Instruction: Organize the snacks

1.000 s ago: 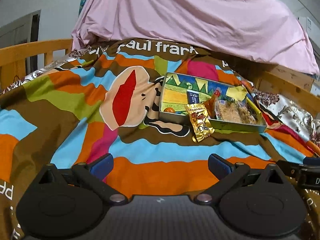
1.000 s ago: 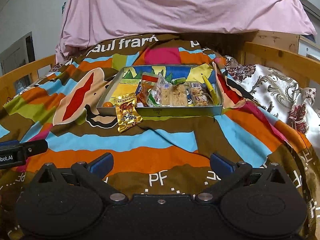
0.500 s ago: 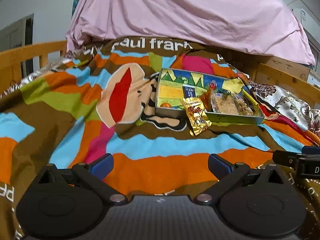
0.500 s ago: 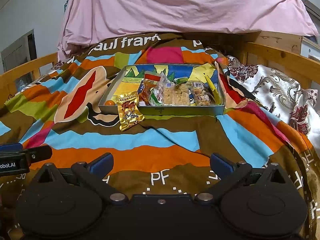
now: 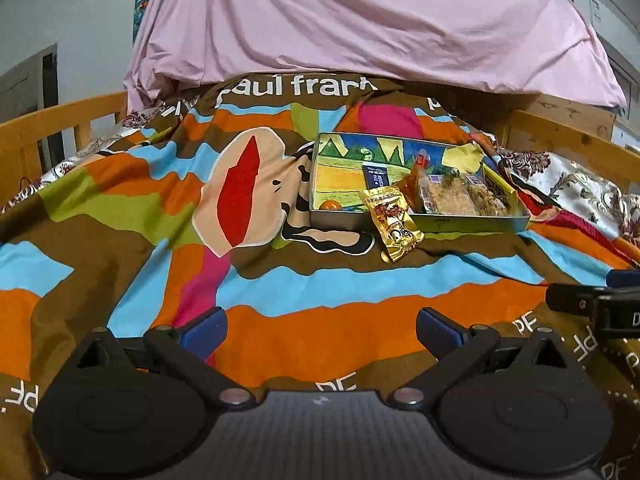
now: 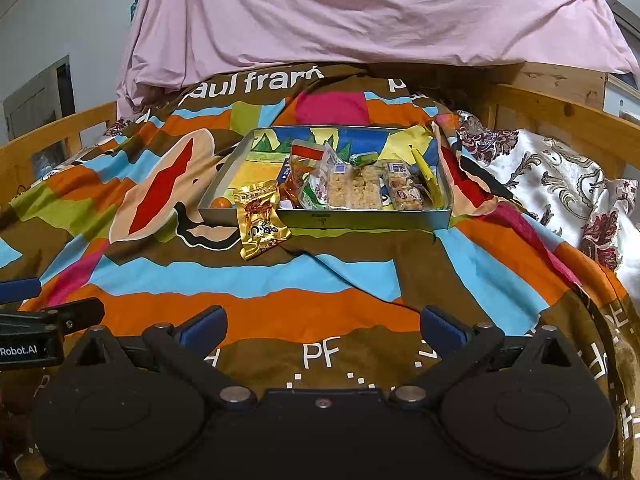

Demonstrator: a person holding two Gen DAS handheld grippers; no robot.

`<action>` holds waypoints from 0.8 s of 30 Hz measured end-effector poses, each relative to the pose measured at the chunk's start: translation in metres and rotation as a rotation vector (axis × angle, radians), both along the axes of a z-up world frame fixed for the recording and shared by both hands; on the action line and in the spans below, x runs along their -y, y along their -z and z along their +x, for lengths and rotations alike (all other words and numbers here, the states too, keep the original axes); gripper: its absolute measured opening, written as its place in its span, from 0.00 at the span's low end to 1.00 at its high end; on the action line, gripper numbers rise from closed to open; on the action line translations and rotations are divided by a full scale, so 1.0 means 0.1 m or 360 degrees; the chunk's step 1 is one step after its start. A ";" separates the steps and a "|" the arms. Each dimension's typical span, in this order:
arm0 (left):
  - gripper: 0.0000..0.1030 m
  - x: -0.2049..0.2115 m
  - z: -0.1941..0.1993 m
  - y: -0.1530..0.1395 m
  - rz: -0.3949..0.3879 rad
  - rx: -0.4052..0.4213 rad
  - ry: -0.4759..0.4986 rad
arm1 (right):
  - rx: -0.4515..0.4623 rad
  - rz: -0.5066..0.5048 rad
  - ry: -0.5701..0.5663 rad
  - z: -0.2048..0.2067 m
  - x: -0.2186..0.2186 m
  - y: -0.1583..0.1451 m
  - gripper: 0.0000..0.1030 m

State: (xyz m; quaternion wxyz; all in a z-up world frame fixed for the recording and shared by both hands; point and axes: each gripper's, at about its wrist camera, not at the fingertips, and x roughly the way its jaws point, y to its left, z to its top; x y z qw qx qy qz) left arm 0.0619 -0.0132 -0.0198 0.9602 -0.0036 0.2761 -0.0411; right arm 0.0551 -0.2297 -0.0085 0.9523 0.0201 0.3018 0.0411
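Centre-frame, crinkly gold foil snack packet (image 6: 262, 222) leans on grey metal tray's (image 6: 360, 218) front wall; light, slippery, best pinched at crimped edge; both claws (image 5: 318, 326) (image 6: 322, 326) spread, empty.

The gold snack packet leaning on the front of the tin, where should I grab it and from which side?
Grip the gold snack packet by its lower crimped edge, coming in low from the near side with the right gripper, whose jaws are open. The packet leans tilted against the tin's front wall, top edge at the rim, so its bottom edge lies free on the blanket and probably pinches flat easily.
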 end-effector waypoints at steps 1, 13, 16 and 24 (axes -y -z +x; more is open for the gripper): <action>1.00 0.01 -0.01 0.00 0.0012 0.0004 0.0002 | -0.0001 -0.0001 -0.0002 0.00 0.00 0.00 0.99; 1.00 -0.03 0.00 0.00 0.0002 0.0002 -0.0017 | -0.0003 -0.0004 -0.0005 0.00 -0.01 0.01 0.99; 1.00 -0.03 0.01 0.00 0.0000 0.0002 -0.0018 | -0.0005 -0.0003 -0.0004 0.00 -0.01 0.01 0.99; 1.00 -0.03 0.00 0.00 0.0000 0.0002 -0.0019 | -0.0006 -0.0004 -0.0005 0.00 -0.02 0.01 0.99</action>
